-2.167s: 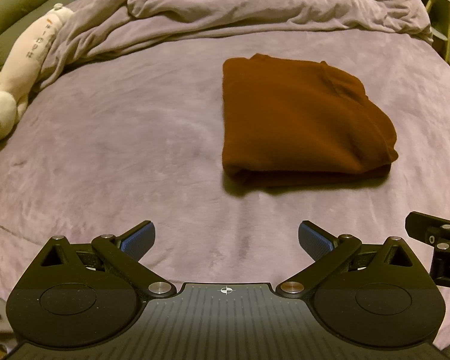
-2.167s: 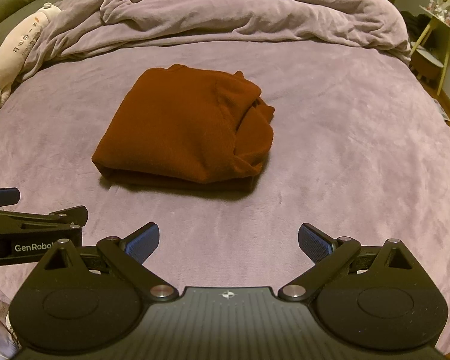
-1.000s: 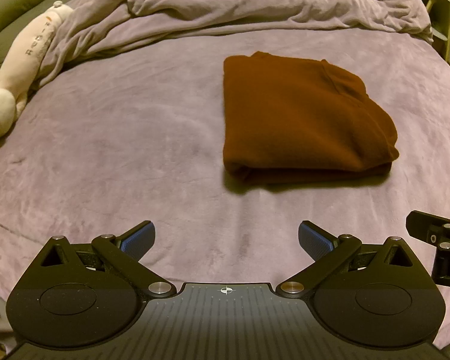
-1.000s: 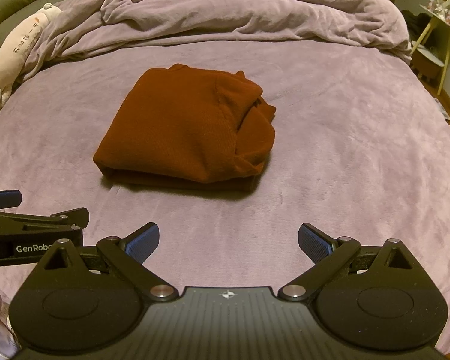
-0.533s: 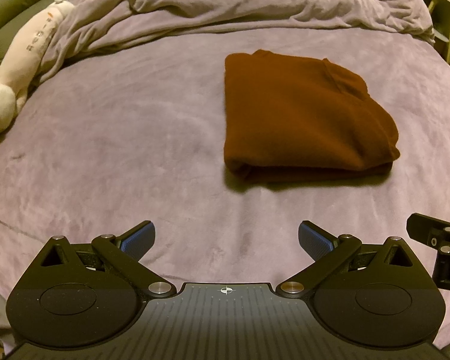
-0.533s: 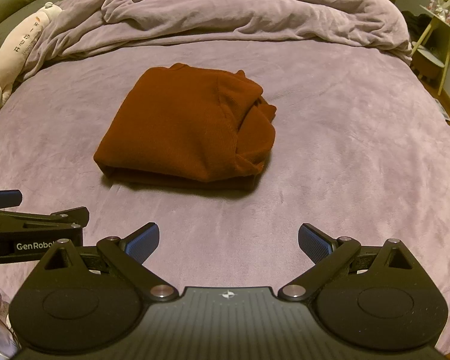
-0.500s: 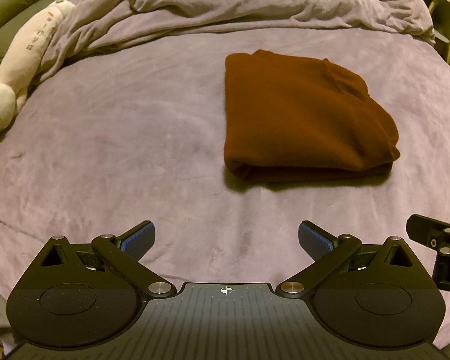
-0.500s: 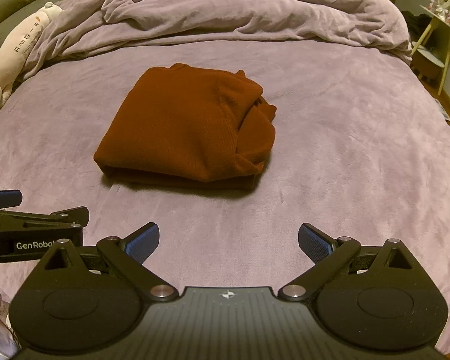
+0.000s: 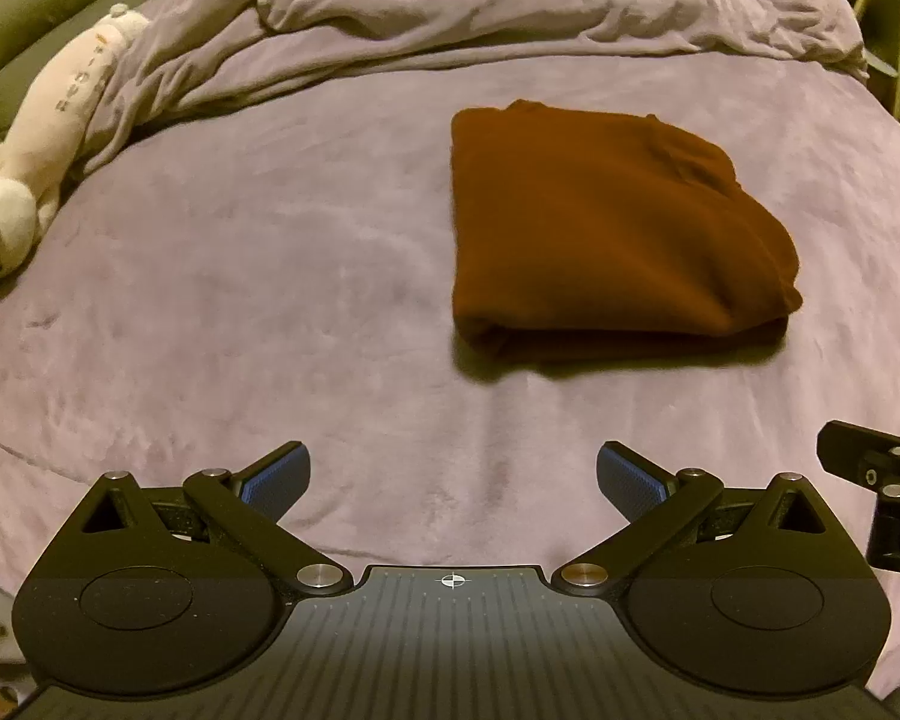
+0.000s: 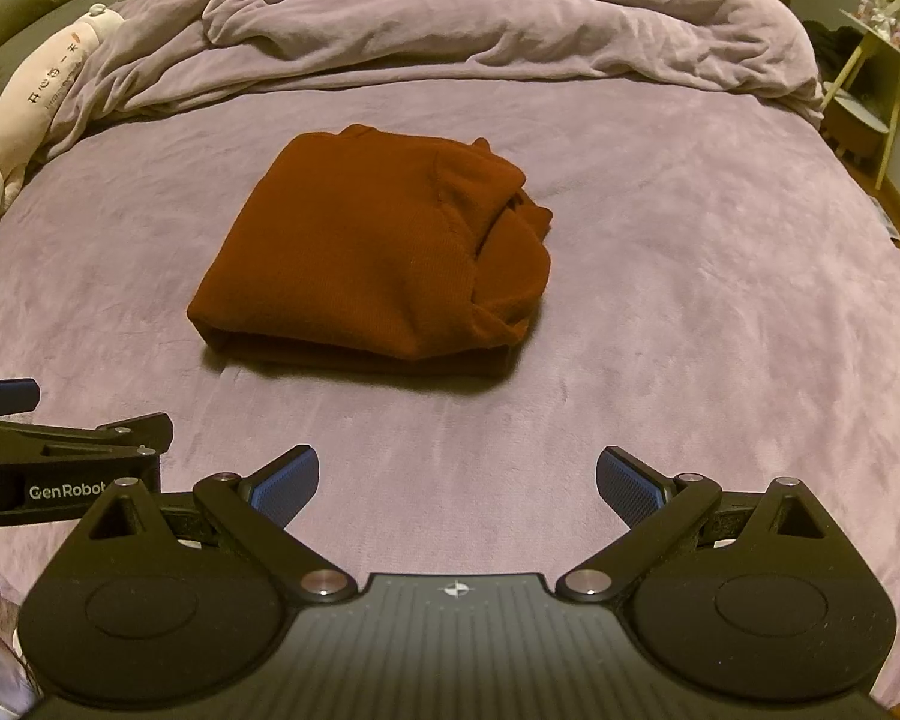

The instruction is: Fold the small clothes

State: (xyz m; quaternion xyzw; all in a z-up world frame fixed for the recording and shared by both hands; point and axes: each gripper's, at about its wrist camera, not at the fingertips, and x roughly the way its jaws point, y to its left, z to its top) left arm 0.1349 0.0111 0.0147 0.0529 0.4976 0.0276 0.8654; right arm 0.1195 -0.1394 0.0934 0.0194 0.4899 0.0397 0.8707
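Where a rumpled duvet (image 10: 480, 30) ends, purple bedding (image 10: 690, 300) lies smooth.

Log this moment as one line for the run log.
garment: folded, on bed | left gripper: open, empty | right gripper: open, empty

Both my wrist views sit low at the near edge of the bed (image 9: 270, 276), facing its far end. The left looks from left of the folded brown garment (image 9: 606, 228), the right from its right; both share it, well ahead.
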